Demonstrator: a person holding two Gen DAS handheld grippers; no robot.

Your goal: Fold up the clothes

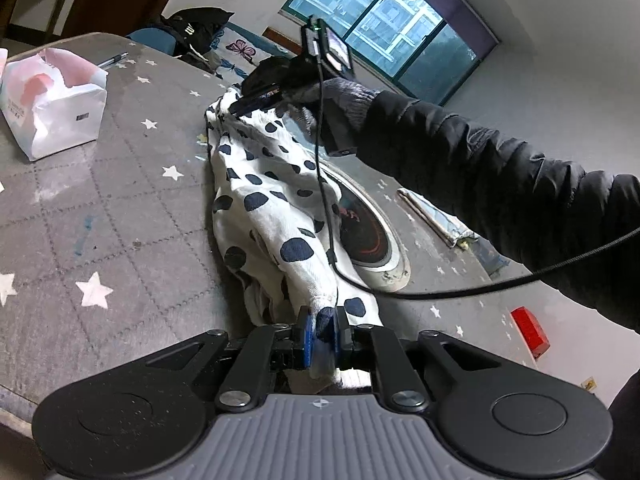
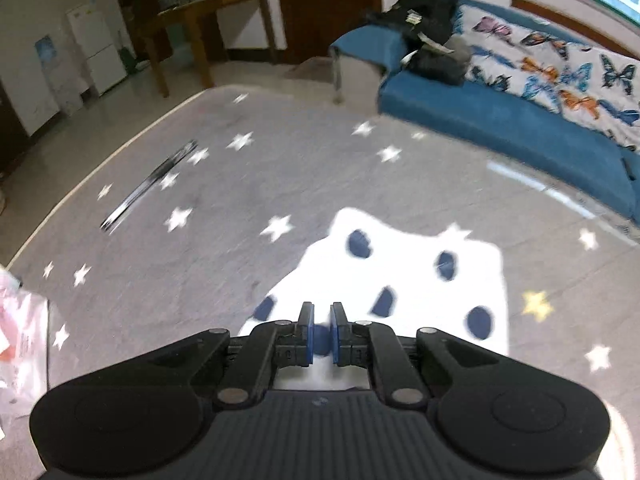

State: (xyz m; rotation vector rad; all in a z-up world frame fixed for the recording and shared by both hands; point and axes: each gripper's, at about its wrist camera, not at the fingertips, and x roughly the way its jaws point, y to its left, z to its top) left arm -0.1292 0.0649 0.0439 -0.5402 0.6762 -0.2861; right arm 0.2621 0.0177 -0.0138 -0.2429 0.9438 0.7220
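Note:
A white garment with dark blue dots (image 1: pixel 264 208) is stretched between my two grippers above a grey star-patterned table cover (image 1: pixel 120 200). My left gripper (image 1: pixel 323 330) is shut on its near end. My right gripper (image 1: pixel 240 106), held by a gloved hand, pinches the far end. In the right wrist view my right gripper (image 2: pixel 321 330) is shut on the garment (image 2: pixel 412 280), whose free edge hangs ahead of the fingers over the cover (image 2: pixel 240 208). That view is blurred by motion.
A white and pink paper bag (image 1: pixel 56 108) stands at the left. A silver pen (image 2: pixel 148 188) lies at the far left. A round scale-like disc (image 1: pixel 368 228) and a folded paper (image 1: pixel 436 216) lie right of the garment. A red box (image 1: pixel 530 332) is nearby. A blue sofa (image 2: pixel 500 120) stands beyond the table.

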